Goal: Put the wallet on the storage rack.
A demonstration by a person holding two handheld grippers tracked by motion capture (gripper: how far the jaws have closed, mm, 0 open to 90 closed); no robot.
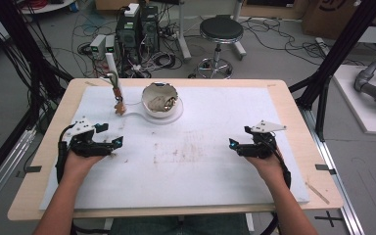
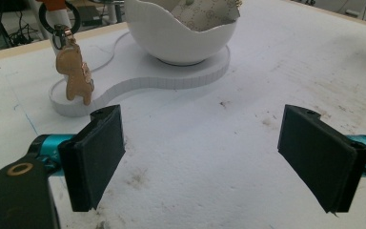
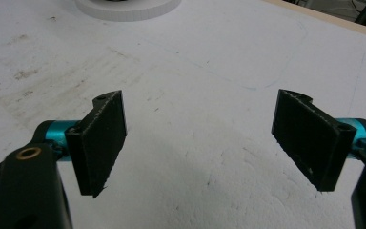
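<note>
A: How are the two tools set?

B: The left gripper and the right gripper are both held with jaws spread wide apart; nothing is gripped or touched, and bare white mat is seen between the pads.

A: Where are the things?

B: The white bowl is placed far, left of centre, on its white base; the keychain figure is hung just left of it.

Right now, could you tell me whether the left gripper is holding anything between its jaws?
No, the left gripper has its jaws standing wide apart over the bare white mat, short of the bowl and the keychain charm.
</note>
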